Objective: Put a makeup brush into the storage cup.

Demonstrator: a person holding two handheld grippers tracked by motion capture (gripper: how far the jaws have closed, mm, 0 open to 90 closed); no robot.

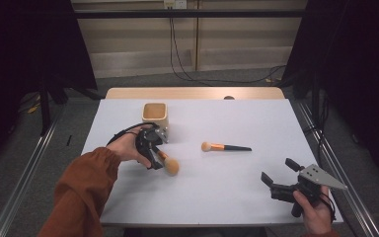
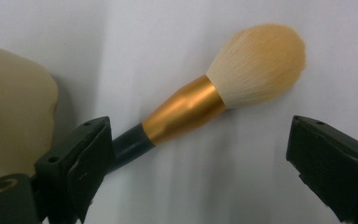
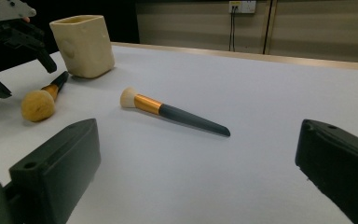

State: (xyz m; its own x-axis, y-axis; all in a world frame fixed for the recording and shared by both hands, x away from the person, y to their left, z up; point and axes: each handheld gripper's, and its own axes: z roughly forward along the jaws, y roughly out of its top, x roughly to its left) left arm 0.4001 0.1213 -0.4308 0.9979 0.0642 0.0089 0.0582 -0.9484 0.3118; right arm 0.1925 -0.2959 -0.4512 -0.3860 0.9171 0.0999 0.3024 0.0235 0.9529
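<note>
The left gripper (image 1: 154, 148) is held low over the round brush (image 2: 223, 88), just in front of the cup (image 1: 155, 118). Its fingers (image 2: 81, 163) are spread, one beside the dark handle and the other well off past the bristles, so nothing is pinched yet. The brush lies flat on the table (image 1: 237, 197), its handle pointing toward the cup (probably where it is meant to go). The flat brush (image 1: 225, 147) lies to the right of the cup. The right gripper (image 1: 276, 183) is kept farther right of the cup, near the table edge, fingers spread and empty, seemingly waiting.
</note>
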